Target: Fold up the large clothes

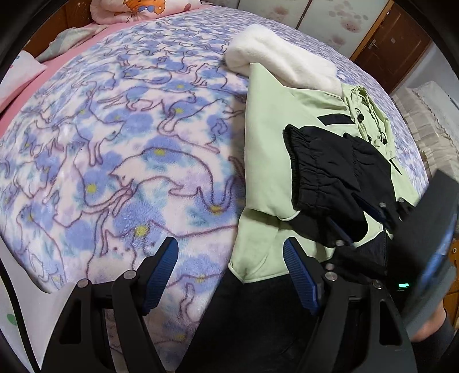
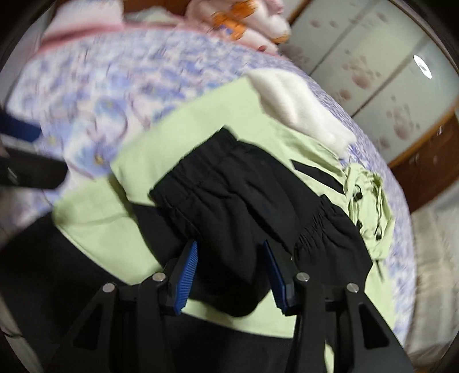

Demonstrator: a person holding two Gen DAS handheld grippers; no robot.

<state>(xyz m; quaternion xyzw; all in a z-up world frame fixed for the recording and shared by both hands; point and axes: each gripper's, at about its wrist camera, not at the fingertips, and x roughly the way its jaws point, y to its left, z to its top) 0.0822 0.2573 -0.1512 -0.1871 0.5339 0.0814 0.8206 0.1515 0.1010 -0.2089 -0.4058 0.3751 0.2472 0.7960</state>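
Note:
A light green jacket with black sleeves and white fleece lining lies partly folded on the bed, on the right of the left wrist view. My left gripper is open and empty, just above the jacket's lower left corner. In the blurred right wrist view the jacket fills the middle. My right gripper is open with the black sleeve lying between its blue pads. It also shows at the right edge of the left wrist view.
The bed carries a blue and white cat-print blanket. Pink bedding and a pillow lie at its head. A wardrobe with flowered doors and a wooden door stand behind.

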